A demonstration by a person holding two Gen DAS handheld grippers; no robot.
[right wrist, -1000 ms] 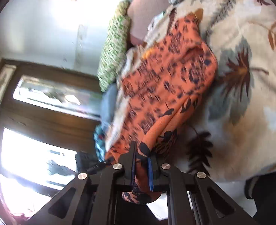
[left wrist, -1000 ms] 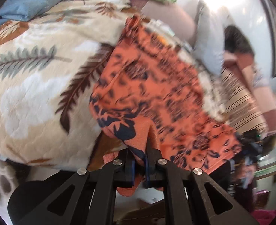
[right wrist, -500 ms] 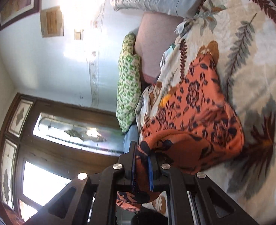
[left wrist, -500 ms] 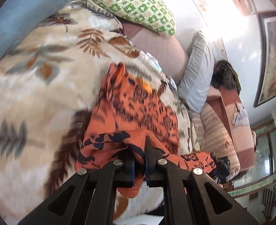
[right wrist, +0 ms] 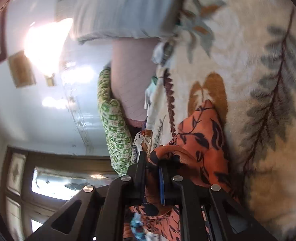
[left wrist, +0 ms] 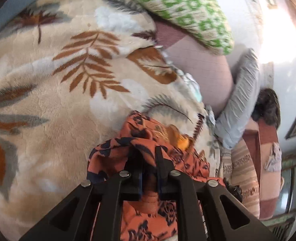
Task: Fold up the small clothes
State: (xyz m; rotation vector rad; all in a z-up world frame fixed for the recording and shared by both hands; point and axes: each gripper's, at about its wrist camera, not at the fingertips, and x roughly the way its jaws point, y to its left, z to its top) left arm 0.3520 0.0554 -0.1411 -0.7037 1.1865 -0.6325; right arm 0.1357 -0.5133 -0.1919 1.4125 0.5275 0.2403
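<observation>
An orange garment with a dark blue floral print (left wrist: 140,128) lies bunched on a cream bedspread with leaf patterns (left wrist: 57,100). My left gripper (left wrist: 149,156) is shut on one edge of the garment, folded over toward its far end. My right gripper (right wrist: 152,160) is shut on another edge of the same garment (right wrist: 200,136), held close above the bedspread (right wrist: 258,80). Most of the cloth is hidden beneath the grippers.
A green and white patterned pillow (left wrist: 188,10), a pink pillow (left wrist: 204,68) and a grey pillow (left wrist: 242,100) line the head of the bed. A striped blanket (left wrist: 246,180) lies at the right. A wall and a window (right wrist: 67,182) stand beyond the bed.
Both grippers have carried the held edges forward over the garment toward the pillows. The spread-out cloth is now doubled over and bunched under the grippers.
</observation>
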